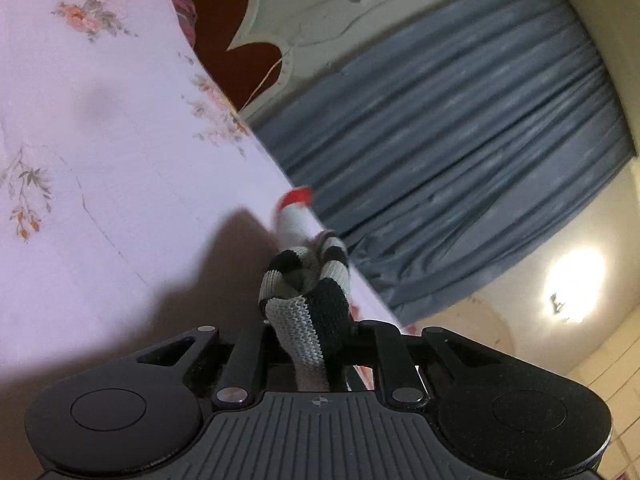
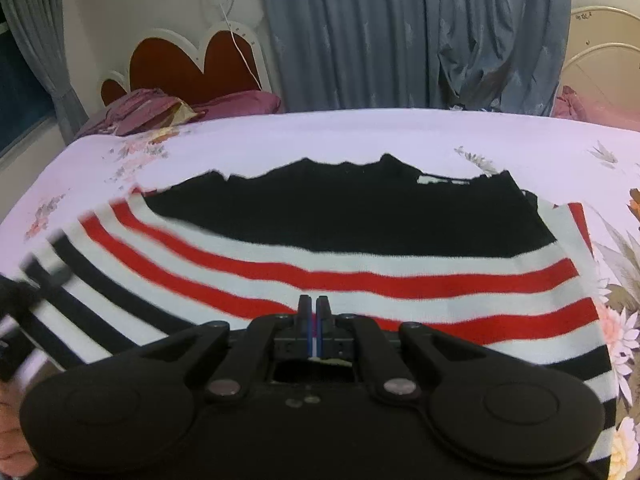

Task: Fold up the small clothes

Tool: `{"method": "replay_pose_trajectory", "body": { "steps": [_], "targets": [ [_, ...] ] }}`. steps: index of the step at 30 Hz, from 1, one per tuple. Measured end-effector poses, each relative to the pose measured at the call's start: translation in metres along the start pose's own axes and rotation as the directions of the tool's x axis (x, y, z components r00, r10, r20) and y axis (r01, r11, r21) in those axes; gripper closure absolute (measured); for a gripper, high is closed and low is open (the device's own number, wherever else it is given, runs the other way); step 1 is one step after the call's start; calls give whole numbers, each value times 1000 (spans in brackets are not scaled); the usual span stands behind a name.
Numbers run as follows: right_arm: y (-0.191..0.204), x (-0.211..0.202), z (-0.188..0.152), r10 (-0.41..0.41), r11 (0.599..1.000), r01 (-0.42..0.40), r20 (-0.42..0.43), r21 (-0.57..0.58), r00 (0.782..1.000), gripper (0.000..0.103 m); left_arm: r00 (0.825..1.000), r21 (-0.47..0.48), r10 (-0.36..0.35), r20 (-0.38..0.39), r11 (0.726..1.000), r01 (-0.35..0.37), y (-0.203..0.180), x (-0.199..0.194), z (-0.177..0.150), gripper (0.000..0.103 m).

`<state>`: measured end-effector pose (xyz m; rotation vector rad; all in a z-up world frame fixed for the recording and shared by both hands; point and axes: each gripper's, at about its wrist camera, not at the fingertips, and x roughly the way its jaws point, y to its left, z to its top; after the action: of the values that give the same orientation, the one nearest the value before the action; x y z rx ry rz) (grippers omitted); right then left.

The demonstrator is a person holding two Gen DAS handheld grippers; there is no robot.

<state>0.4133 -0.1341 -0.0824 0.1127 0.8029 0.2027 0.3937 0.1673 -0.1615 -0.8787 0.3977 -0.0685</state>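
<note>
Between the left tool's (image 1: 310, 344) jaws: striped knit (image 1: 308, 320).

Black, red and white striped sweater (image 2: 360, 264); pale, seemingly lilac floral bedsheet (image 2: 360, 136); grey-blue curtain (image 2: 380, 32).

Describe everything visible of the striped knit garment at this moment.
The striped knit garment lies spread on the floral bedsheet: a black upper section, then red-and-white bands, then black-and-white bands nearest the camera. The left gripper is shut on a bunched black-and-white part, lifting it. The right gripper is shut over the near edge; whether it pinches fabric is unclear.
</note>
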Motion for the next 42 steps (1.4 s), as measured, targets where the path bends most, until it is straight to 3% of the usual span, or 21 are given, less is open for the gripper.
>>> {"method": "replay_pose_trajectory", "body": {
  "steps": [2, 3, 5, 19, 22, 26, 28, 32, 35, 37, 38, 39, 40, 42],
  "targets": [
    [-1, 21, -10, -51, 998, 48, -76, -38, 996, 103, 992, -15, 101, -72, 995, -102, 17, 14, -3, 87],
    [0, 21, -11, -52, 998, 50, -59, -47, 997, 103, 984, -55, 134, -120, 988, -141, 30, 20, -6, 85],
    [4, 19, -9, -70, 996, 66, -72, -56, 995, 103, 991, -110, 87, -102, 989, -98, 40, 16, -7, 83],
    [-14, 20, -10, 39, 997, -43, -70, -57, 997, 103, 990, -3, 135, -38, 991, -136, -6, -7, -2, 86],
    [-22, 20, -7, 80, 996, -83, -71, -39, 994, 103, 992, 54, 123, -29, 991, -121, -39, -8, 1, 86],
    [-51, 10, -6, 158, 985, -156, -16, 76, 987, 103, 993, 190, 102, -60, 978, -89, -103, -7, 3, 86],
    [-72, -3, -8, 159, 977, -160, 17, 142, 987, 103, 990, 292, 90, -105, 955, -56, -144, 2, -6, 86],
    [-129, -42, -11, 135, 951, -156, 95, 268, 986, 99, 975, 492, 94, -202, 870, 18, -221, 26, -57, 86],
    [-167, -70, -14, 130, 936, -163, 125, 313, 984, 93, 941, 602, 157, -298, 796, 58, -251, 54, -114, 86],
    [-188, -82, -18, 141, 921, -180, 134, 347, 981, 74, 883, 655, 246, -400, 750, 88, -251, 79, -156, 76],
    [-198, -85, -20, 152, 908, -190, 129, 373, 980, 51, 855, 667, 290, -430, 740, 85, -251, 84, -168, 72],
    [-206, -89, -22, 161, 900, -201, 132, 388, 978, 36, 860, 678, 292, -417, 731, 80, -252, 78, -172, 62],
    [-211, -92, -24, 170, 896, -214, 144, 389, 975, 36, 880, 674, 252, -402, 732, 98, -254, 64, -168, 49],
    [-217, -96, -26, 217, 874, -262, 155, 408, 964, 40, 910, 622, 157, -385, 772, 129, -251, 36, -141, 46]
  ]
}}
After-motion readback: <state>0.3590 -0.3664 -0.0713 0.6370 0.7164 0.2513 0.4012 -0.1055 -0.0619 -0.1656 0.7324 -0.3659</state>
